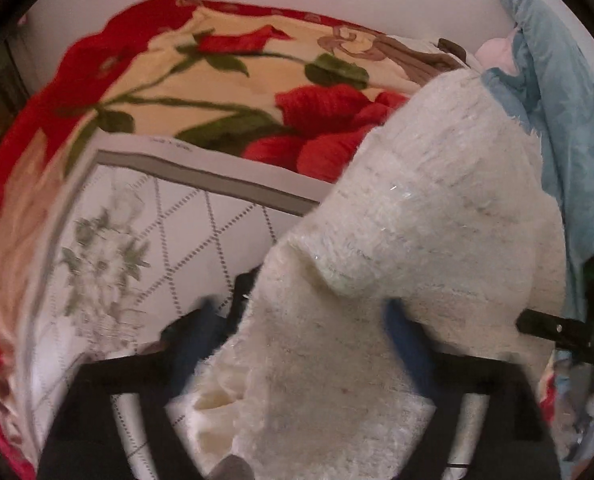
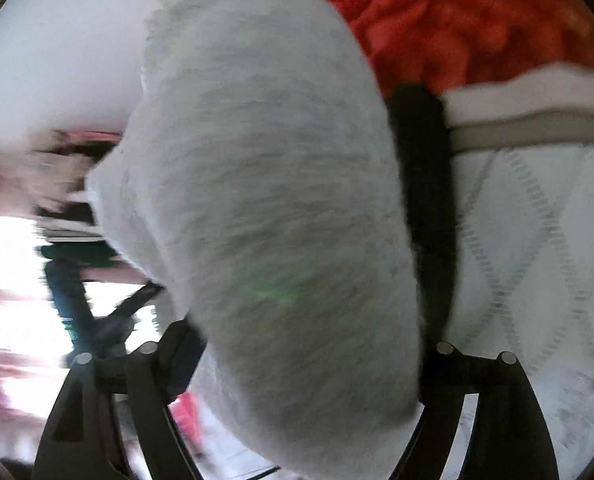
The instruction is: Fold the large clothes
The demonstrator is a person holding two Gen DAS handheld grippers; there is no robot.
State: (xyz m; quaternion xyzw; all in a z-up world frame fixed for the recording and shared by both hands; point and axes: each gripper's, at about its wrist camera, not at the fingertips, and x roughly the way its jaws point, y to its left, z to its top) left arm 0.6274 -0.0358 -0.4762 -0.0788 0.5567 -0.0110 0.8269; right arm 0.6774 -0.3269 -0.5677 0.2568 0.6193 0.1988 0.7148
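Observation:
A fluffy cream-white garment point(image 1: 417, 220) hangs in a thick fold over the mattress edge, and its lower part lies between the fingers of my left gripper point(image 1: 301, 312). The jaws stand wide; the blue left pad point(image 1: 201, 332) is clear of the cloth, and the right pad point(image 1: 407, 344) is half under it. In the blurred right wrist view the same garment point(image 2: 265, 200) bulges between the spread fingers of my right gripper point(image 2: 297, 220). It brushes the long black right finger point(image 2: 425, 200) and hides most of the left one.
A red-and-cream floral blanket point(image 1: 217, 80) covers the bed behind. Below it shows the quilted white mattress point(image 1: 177, 232) with grey piping. A light blue cloth point(image 1: 569, 100) is piled at the right. A black tool part with a green light point(image 1: 557, 328) pokes in from the right edge.

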